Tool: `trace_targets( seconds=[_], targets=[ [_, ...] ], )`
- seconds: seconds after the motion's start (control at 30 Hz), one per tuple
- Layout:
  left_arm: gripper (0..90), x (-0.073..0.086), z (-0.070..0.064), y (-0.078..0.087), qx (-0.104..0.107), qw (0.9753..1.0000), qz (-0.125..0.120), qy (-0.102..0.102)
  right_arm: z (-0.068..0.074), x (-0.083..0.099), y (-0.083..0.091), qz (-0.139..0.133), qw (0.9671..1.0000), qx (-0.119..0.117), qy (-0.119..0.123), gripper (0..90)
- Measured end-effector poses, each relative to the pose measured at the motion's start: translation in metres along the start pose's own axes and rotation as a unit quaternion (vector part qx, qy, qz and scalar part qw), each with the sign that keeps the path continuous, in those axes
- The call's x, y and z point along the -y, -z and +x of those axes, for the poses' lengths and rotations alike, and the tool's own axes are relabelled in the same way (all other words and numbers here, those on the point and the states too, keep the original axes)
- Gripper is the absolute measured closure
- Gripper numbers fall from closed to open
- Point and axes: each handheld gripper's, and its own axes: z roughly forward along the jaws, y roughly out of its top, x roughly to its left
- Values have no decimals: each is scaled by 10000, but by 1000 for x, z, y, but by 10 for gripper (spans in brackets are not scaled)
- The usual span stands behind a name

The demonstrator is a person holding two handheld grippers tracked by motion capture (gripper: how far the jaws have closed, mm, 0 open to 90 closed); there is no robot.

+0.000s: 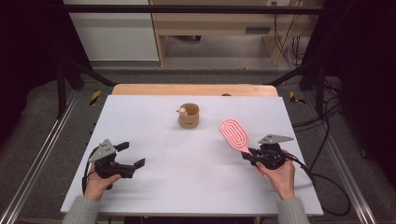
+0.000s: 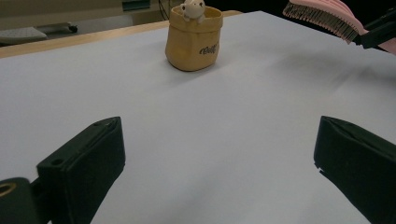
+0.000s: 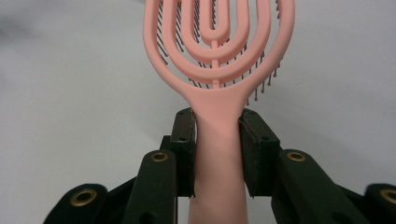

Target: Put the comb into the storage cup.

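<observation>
Hairbrush [image 1: 235,133] sits in the right gripper [image 1: 251,155], fingers [image 3: 254,154] clamped on both sides of the pink handle just below the head. Head is clear of the white counter [image 1: 154,186], bristles down, seen in the left gripper view. Long axis runs from the fingers forward and to the person's left, head pointing roughly toward the tan cup [image 1: 188,115] with the small animal figure on its rim. Cup stands upright near the counter's far middle, well apart from the brush tip and to its left.

Left gripper [image 1: 131,156] rests low at the near left, fingers [image 2: 84,163] wide apart, holding nothing, aimed toward the cup. Right hand is nearer the cup.

Likely next move: carry the brush along its own axis to the cup, then tip it so one end drops into the mouth. Opening looks narrow against the head width.
</observation>
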Motion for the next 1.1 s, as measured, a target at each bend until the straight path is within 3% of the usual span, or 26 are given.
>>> trace_targets(
  seconds=[1.1],
  targets=[
    [21,-5,-11,-7,138,9999,-31,51,24,-7,-8,-442,9974,-545,140,695]
  ],
)
